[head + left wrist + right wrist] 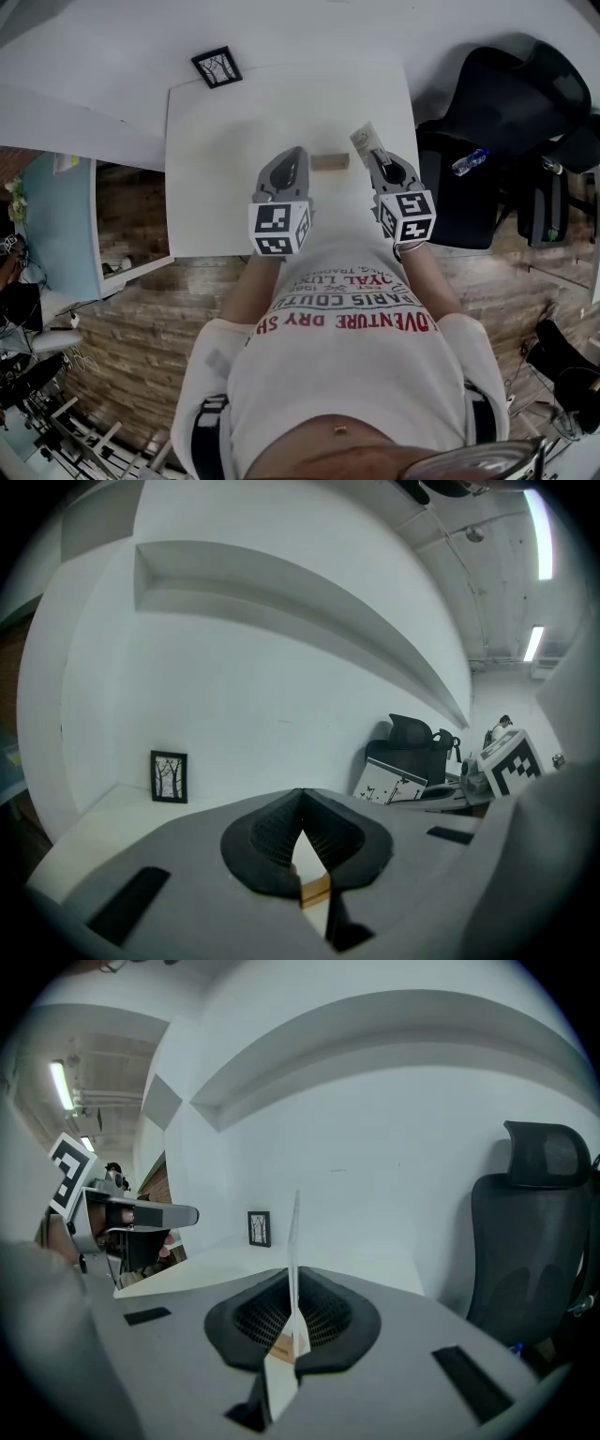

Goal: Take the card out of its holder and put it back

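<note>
"Since the card [365, 140] is out of the holder [329, 161] and pinched edge-on in the right gripper [293, 1277], is putting it back the step in hand?"

"I judge so. Those fingers [325, 1312] are clenched on the card, which sticks out past their tips. It sits just beside the holder's right end, clear of the wood."

"And the other side?"

"The left gripper [300, 795] has its fingers [266, 832] closed at the tips, and I see nothing held between them. It sits low over the surface [225, 187] by the holder's left end. Whether it touches the block I cannot tell."

"How would you seat the card cleanly?"

"Turn the card's plane until it runs along the length of the block, then bring the free edge over the slot before lowering it. No view shows the slot, so feel for it gently. The card looks thin and would likely bow if it met the wood off-line."

"Will the block stay put?"

"It looks small and light, so it could slide or tip. I'd rest the left gripper against its end as a brace, and let the card go only once it stands on its own."
</note>
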`<state>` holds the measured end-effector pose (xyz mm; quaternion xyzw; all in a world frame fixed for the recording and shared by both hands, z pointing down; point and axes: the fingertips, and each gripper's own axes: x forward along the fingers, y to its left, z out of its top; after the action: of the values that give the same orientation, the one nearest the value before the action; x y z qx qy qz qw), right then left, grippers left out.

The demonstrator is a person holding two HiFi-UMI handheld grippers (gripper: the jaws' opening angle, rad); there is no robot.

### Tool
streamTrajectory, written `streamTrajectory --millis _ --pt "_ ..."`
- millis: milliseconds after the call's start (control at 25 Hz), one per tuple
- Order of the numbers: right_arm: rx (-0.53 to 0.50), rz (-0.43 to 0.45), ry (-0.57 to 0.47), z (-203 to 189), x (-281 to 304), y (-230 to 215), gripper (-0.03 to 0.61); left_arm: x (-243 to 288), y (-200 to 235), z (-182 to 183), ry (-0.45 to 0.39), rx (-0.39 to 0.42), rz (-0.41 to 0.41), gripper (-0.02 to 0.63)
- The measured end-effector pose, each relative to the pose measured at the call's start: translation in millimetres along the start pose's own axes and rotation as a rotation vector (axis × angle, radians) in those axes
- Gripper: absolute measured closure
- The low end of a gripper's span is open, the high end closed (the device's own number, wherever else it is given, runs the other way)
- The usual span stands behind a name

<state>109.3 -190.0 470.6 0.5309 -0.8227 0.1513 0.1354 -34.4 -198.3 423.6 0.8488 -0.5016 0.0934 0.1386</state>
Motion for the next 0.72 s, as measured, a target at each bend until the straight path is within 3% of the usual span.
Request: streamTrajectory --millis 320,720 --pt "-0.048 0.082 0.007 1 14 0 0.543 9 2 -14 0.046 0.002 -0.014 0.589" --pt "-0.221 0.442 0.115 -3 46 16 0.543 14 3 -33 0.080 -0.024 -0.026 0.589"
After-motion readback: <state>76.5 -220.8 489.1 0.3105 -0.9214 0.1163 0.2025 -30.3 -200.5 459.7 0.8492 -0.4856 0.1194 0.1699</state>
